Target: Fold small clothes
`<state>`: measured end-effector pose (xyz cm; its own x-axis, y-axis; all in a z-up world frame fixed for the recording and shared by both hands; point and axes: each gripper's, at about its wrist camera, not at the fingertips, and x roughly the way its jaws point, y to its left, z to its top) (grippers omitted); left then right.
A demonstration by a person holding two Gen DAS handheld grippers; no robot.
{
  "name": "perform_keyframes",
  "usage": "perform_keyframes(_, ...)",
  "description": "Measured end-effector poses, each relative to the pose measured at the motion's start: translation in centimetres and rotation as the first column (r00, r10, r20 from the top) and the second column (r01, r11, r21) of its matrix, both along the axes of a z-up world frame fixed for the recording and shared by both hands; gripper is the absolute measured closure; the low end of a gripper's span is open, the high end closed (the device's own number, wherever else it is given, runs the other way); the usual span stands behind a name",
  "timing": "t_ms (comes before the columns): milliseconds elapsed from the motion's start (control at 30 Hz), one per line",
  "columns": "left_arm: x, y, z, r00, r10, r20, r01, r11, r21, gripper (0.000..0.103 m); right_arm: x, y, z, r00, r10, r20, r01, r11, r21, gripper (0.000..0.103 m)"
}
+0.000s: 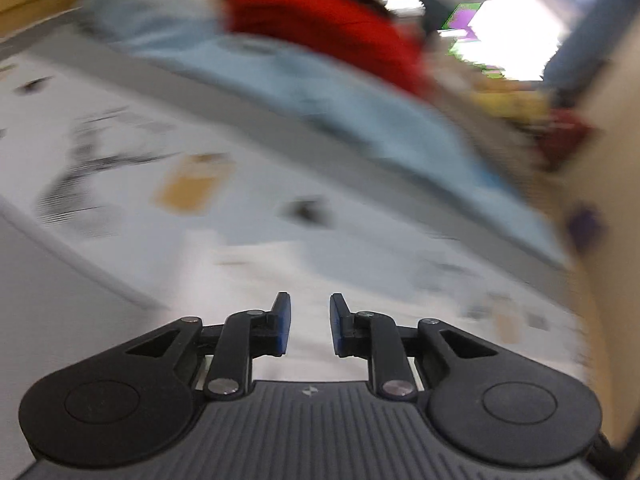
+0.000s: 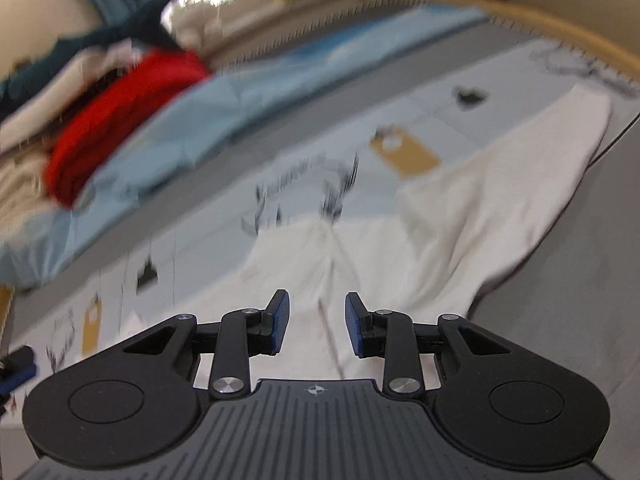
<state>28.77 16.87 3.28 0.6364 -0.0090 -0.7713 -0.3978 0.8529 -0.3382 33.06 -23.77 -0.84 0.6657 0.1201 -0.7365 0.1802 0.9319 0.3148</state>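
Note:
A white garment [image 2: 460,216] lies spread on a pale printed cover [image 2: 404,152], reaching from the middle to the far right in the right wrist view. My right gripper [image 2: 317,320] hovers over its near part, open, with nothing pinched between the blue pads. In the left wrist view my left gripper [image 1: 310,320] is open too, its pads a small gap apart and empty. It hangs over the same printed cover [image 1: 192,188]. That view is heavily blurred, so I cannot tell whether the pale patch below the jaws is the garment.
A pile of clothes sits beyond the cover: a light blue cloth [image 2: 200,120] [image 1: 360,120], a red garment [image 2: 120,120] [image 1: 320,20], with white and teal pieces behind. A tan curved rim [image 2: 560,20] borders the far right. A blue-and-black object [image 2: 16,364] shows at the left edge.

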Motion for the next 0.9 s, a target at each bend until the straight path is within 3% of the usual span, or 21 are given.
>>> perform_keyframes(100,1.1,3.9,-0.7,0.996,0.081,-0.031,-0.081,0.997,-0.012,0.082,0.6,0.9,-2.7,0.997,0.023,-0.073,-0.023,1.0,0.009,0.07)
perform_keyframes(233,2.0,7.7,-0.9,0.992,0.109,-0.062,-0.108,0.994,0.011,0.082,1.3,1.5,-6.1,0.989,0.016,-0.15,-0.021,0.999,-0.033,0.07)
perform_keyframes(400,1.4,8.3,-0.6,0.986,0.152,-0.066,-0.152,0.988,0.0,0.082,2.1,2.2,-8.0,0.982,0.058,-0.178,-0.07,0.996,-0.06,0.07)
perform_keyframes(433,1.2,8.6,-0.6,0.985,0.158,-0.068,-0.158,0.987,-0.001,0.082,2.2,2.5,-8.1,0.981,0.074,-0.177,-0.086,0.994,-0.062,0.073)
perform_keyframes(467,1.0,8.8,-0.5,0.984,0.162,-0.07,-0.163,0.987,-0.003,0.082,2.2,2.9,-8.1,0.98,0.099,-0.172,-0.112,0.992,-0.062,0.082)
perform_keyframes(533,1.0,9.1,-0.5,0.983,0.167,-0.071,-0.168,0.986,-0.004,0.082,2.2,3.4,-7.7,0.979,0.14,-0.15,-0.152,0.986,-0.068,0.087)
perform_keyframes(600,1.2,9.1,-0.5,0.984,0.166,-0.07,-0.167,0.986,-0.004,0.082,1.8,3.8,-6.8,0.979,0.171,-0.107,-0.181,0.98,-0.085,0.099)
perform_keyframes(767,1.4,8.6,-0.8,0.987,0.139,-0.079,-0.14,0.99,-0.006,0.082,1.0,2.2,-1.9,0.985,0.154,0.074,-0.15,0.987,-0.064,0.099)
perform_keyframes(833,1.5,8.3,-0.9,0.989,0.125,-0.082,-0.127,0.992,-0.015,0.082,0.7,1.2,0.1,0.978,0.133,0.162,-0.114,0.986,-0.123,0.099)
perform_keyframes(900,1.7,7.8,-1.3,0.989,0.112,-0.093,-0.114,0.993,-0.019,0.082,1.0,-0.2,0.4,0.982,0.091,0.165,-0.064,0.985,-0.161,0.099)
